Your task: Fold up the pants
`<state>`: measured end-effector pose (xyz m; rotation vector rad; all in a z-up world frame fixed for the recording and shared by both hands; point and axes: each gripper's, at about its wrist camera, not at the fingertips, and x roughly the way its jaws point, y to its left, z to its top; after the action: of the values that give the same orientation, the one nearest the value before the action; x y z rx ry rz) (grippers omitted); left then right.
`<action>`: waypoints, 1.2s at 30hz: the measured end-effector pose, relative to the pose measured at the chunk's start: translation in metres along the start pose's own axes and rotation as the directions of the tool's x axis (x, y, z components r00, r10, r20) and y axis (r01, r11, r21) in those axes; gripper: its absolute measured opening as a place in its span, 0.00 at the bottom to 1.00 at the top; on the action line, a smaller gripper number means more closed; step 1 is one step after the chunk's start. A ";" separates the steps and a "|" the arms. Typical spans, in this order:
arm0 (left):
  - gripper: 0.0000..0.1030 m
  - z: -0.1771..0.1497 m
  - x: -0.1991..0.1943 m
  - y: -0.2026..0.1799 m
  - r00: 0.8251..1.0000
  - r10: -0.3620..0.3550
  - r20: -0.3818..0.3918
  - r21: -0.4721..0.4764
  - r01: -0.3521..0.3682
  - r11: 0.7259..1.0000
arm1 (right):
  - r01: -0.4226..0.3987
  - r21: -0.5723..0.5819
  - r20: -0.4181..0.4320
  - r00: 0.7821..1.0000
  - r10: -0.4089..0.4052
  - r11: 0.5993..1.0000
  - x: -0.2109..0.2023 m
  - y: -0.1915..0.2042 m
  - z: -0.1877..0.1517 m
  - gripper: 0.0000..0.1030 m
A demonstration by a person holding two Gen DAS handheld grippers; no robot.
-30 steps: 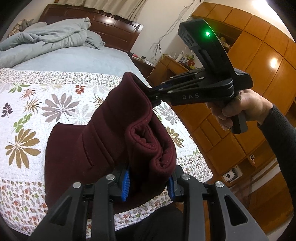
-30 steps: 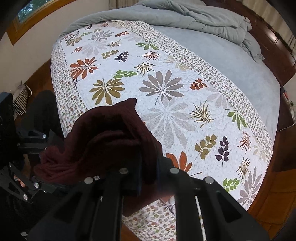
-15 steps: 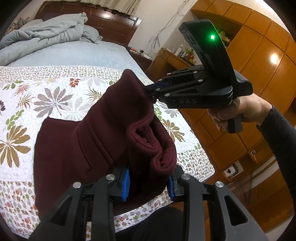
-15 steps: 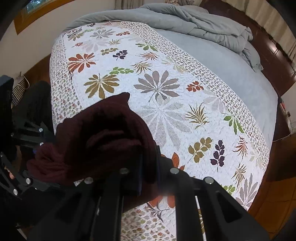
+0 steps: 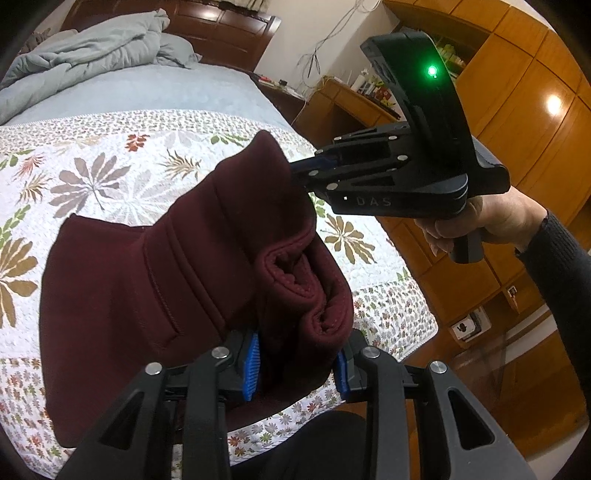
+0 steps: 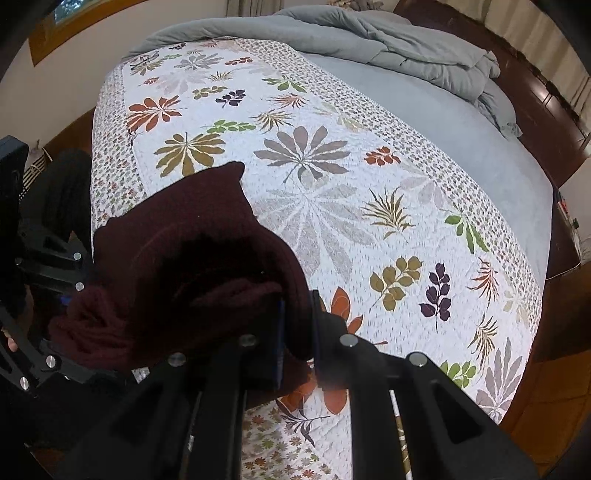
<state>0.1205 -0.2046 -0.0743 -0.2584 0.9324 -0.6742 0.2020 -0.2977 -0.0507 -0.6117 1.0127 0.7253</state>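
Dark maroon pants [image 5: 155, 280] hang folded between both grippers above a leaf-patterned quilt [image 5: 110, 173]. My left gripper [image 5: 297, 360] is shut on a thick bunch of the fabric, its blue pads [image 5: 252, 360] pressed into the cloth. My right gripper [image 5: 304, 168], held by a hand at the right, pinches the far top corner of the pants. In the right wrist view the right gripper [image 6: 297, 332] is shut on a fold of the pants [image 6: 192, 258], and the left gripper's black frame [image 6: 44, 266] shows at the left edge. The lower part of the pants drapes onto the quilt.
A rumpled grey duvet [image 5: 85, 62] lies at the head of the bed against a dark wooden headboard [image 5: 221, 29]. Wooden cabinets [image 5: 517, 129] and a cluttered bedside table [image 5: 351, 99] stand to the right. The quilt's edge [image 6: 110, 177] drops to a wooden floor.
Both grippers have sunk toward the bed with the pants still held. More of the maroon cloth now rests spread on the quilt.
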 end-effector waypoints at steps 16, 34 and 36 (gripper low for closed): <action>0.31 -0.014 0.053 0.000 0.996 0.031 -0.081 0.020 -0.029 0.999 | -0.040 0.056 0.004 0.999 0.040 0.998 0.039 -0.020 -0.045 0.12; 0.33 -0.030 0.077 -0.011 0.990 0.100 -0.097 0.093 -0.091 0.991 | -0.076 0.137 0.034 0.997 0.072 0.988 0.059 -0.028 -0.071 0.13; 0.34 -0.030 0.077 -0.011 0.990 0.101 -0.096 0.100 -0.091 0.991 | -0.066 0.150 0.031 0.998 0.062 0.986 0.057 -0.027 -0.073 0.15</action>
<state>0.1233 -0.2596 -0.1371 -0.0940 1.0001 -0.6454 0.2035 -0.3545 -0.1290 -0.4389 1.0558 0.7037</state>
